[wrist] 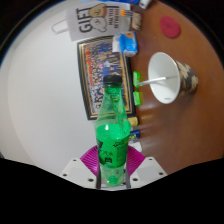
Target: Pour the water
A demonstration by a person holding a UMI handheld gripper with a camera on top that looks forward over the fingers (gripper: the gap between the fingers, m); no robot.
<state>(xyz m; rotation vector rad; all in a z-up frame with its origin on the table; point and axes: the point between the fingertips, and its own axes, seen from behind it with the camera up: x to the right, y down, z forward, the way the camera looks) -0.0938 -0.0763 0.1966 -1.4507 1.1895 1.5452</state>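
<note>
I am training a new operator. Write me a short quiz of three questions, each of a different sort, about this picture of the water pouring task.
1. True or false: the green bottle is upright between the fingers of the gripper.
2. Multiple choice: what stands beyond the bottle, to its right? A) a white funnel-shaped cup B) a red kettle C) a blue bowl
3. Fill in: the bottle's cap is ____ in colour.

Key: 1 true; 2 A; 3 green. Note: the pink pads sit at both sides of the bottle's lower part, and it appears gripped.
</note>
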